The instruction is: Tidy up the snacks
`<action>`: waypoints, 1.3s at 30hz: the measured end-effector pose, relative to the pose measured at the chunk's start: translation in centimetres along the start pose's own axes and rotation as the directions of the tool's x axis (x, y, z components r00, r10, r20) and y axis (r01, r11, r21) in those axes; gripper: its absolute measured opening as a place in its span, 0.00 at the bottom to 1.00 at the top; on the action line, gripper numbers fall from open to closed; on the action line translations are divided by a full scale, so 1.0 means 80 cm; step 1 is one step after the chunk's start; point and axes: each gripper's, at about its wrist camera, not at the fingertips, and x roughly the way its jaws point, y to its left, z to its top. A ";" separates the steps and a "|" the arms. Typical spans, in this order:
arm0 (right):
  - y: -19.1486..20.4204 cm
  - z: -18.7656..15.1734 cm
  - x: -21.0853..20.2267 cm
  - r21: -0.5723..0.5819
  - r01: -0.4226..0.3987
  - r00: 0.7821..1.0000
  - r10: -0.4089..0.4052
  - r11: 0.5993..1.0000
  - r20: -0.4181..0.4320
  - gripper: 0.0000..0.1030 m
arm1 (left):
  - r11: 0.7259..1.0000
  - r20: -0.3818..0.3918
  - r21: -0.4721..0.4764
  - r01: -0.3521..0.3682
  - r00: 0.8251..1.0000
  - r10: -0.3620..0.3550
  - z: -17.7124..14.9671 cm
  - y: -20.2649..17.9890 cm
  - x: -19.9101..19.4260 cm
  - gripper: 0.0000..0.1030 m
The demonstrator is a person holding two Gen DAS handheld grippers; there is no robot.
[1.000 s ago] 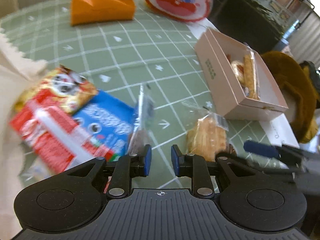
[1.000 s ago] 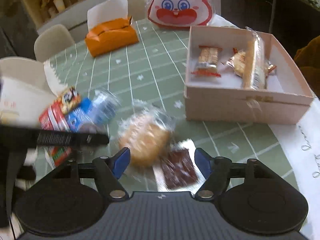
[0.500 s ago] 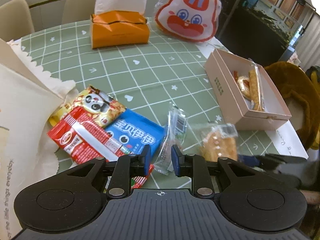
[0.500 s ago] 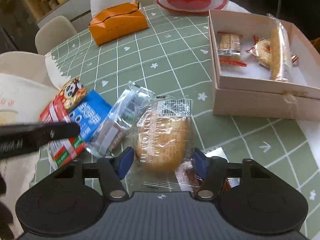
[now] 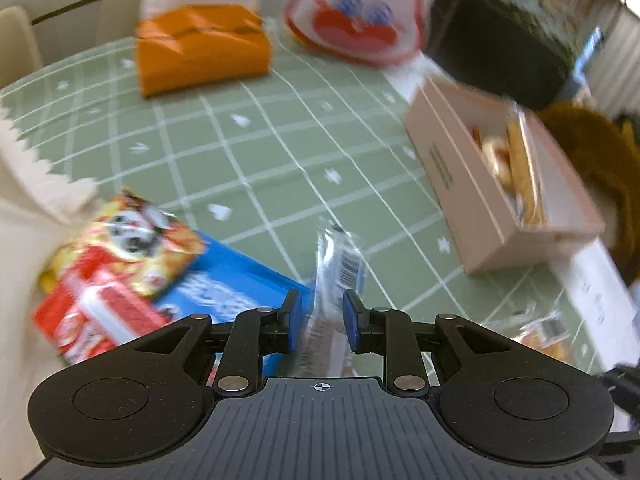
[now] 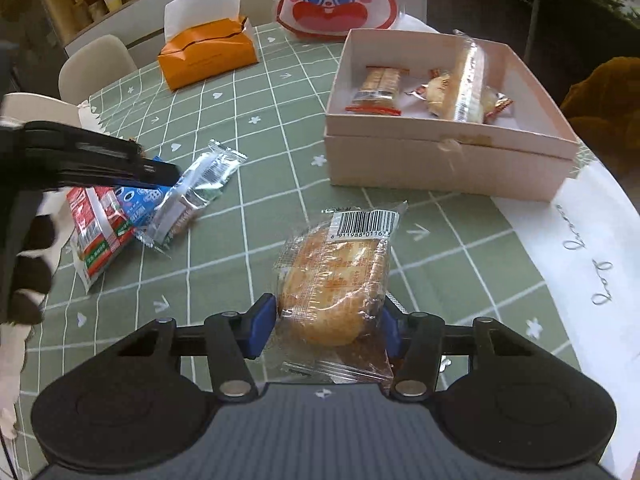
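A: The right gripper clamps a wrapped bun near the table's near edge, short of the pink box

B: And the left gripper?

A: Its 2 pads flank a clear-wrapped bar; blur hides contact, so its grip cannot be told

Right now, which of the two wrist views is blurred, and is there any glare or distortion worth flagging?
Left wrist view: motion blur smears the orange tissue box and the red-and-white rabbit-face bag, though the left gripper itself stays sharp. Right wrist view: crisp, with the barcode readable on the clear-wrapped bun; glare on its wrapper. Both: fisheye bends the green checked tablecloth lines.
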 end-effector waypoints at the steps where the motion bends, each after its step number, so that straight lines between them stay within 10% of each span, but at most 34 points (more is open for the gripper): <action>1: -0.001 -0.002 -0.002 -0.004 0.004 1.000 -0.004 1.000 0.000 0.56 | 1.000 -0.001 0.022 -0.010 1.000 0.010 -0.001 -0.007 0.005 0.27; 16: -0.006 -0.023 -0.017 -0.037 0.016 1.000 -0.015 0.999 0.008 0.69 | 0.986 -0.078 0.110 0.127 0.990 -0.119 -0.072 -0.036 -0.028 0.32; 26: -0.021 -0.035 -0.030 0.017 0.056 0.998 -0.056 0.998 0.013 0.70 | 0.959 -0.038 0.284 0.020 0.999 -0.009 -0.117 -0.076 -0.057 0.41; 39: -0.032 -0.052 -0.043 0.051 0.083 0.996 -0.084 0.995 0.017 0.70 | 0.985 -0.065 0.169 0.019 0.998 -0.008 -0.115 -0.071 -0.048 0.47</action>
